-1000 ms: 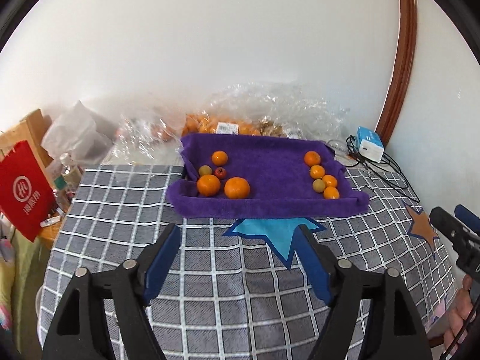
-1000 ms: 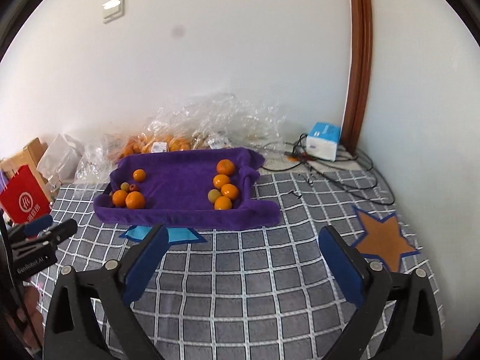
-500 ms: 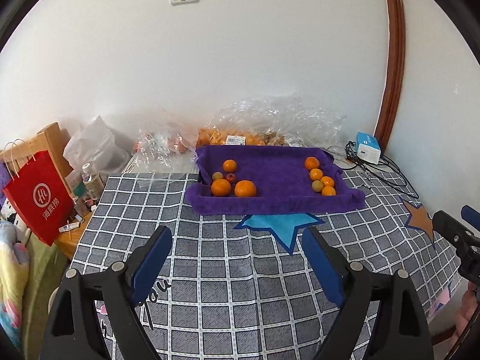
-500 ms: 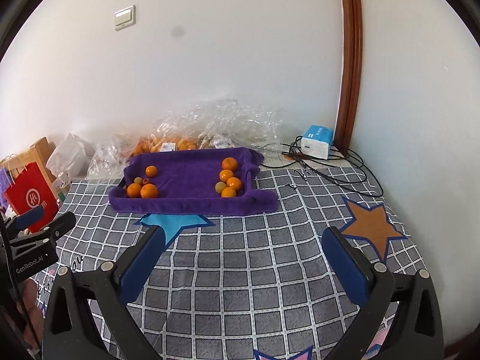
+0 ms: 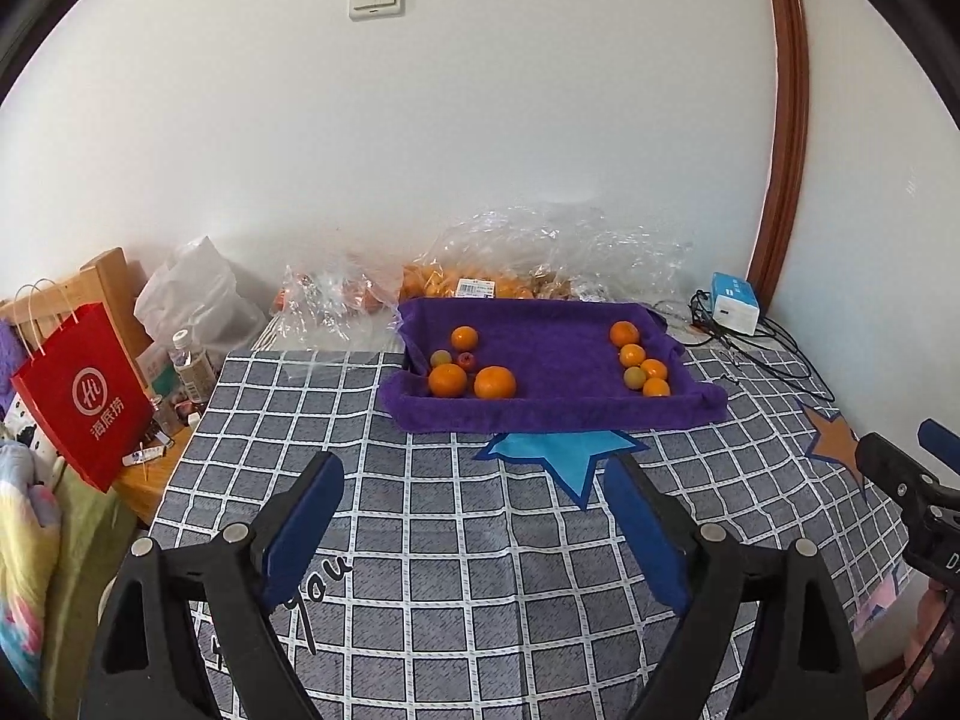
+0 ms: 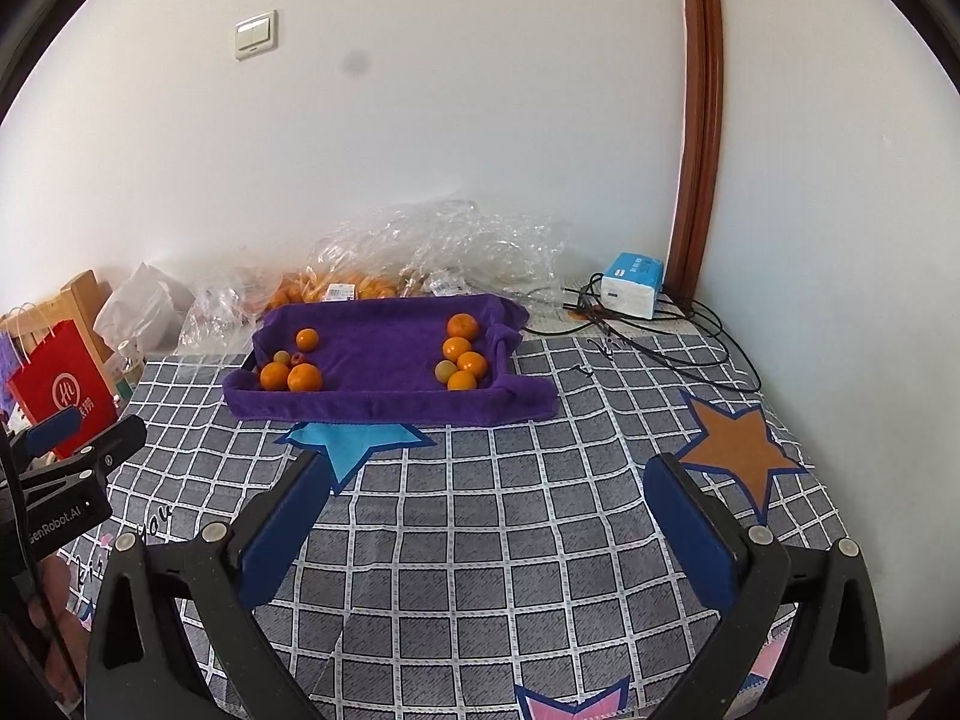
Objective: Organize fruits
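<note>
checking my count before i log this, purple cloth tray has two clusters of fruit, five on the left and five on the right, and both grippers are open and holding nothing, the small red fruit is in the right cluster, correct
Not quite. The small red fruit sits in the left cluster, between the greenish fruit and the oranges, as the left wrist view shows. The rest holds: the purple cloth-lined tray carries five fruits on each side, and the left gripper and right gripper are both open and hold nothing.

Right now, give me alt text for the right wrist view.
A purple towel-lined tray on a grey checked tablecloth holds two clusters of fruit, mostly oranges: five pieces at its left end and five at its right end. The right gripper hangs over the cloth short of the tray, jaws wide open and empty.
</note>
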`<state>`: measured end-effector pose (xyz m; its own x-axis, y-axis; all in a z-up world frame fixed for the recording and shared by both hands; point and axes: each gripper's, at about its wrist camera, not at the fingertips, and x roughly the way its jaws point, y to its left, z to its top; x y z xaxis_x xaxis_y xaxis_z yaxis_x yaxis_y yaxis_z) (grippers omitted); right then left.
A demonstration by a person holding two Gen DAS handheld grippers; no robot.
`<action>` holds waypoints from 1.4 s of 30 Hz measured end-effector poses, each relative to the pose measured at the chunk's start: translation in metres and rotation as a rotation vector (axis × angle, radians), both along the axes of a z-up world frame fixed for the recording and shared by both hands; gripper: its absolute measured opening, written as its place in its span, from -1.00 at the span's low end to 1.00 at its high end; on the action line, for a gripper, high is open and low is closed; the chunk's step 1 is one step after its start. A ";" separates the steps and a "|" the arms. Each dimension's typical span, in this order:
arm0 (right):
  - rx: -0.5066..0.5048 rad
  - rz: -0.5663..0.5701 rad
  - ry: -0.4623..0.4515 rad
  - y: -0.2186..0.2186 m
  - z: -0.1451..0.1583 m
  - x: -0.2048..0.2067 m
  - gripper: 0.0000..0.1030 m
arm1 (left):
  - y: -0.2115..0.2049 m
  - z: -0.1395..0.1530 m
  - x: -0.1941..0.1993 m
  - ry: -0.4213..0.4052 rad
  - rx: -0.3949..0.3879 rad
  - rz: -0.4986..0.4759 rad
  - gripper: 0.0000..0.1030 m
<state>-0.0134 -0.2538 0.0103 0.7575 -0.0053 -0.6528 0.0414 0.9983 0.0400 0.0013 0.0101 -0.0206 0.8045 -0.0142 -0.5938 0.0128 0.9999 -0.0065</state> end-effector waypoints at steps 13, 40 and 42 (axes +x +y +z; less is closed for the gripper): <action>-0.003 0.001 -0.007 0.003 0.003 -0.004 0.99 | 0.000 0.001 -0.001 0.000 -0.003 -0.005 0.71; 0.009 0.007 -0.016 0.003 0.005 -0.008 0.99 | 0.002 0.003 0.000 0.001 -0.019 0.006 0.71; 0.005 0.006 -0.017 0.004 0.005 -0.008 0.99 | 0.002 0.003 -0.001 0.001 -0.019 0.008 0.71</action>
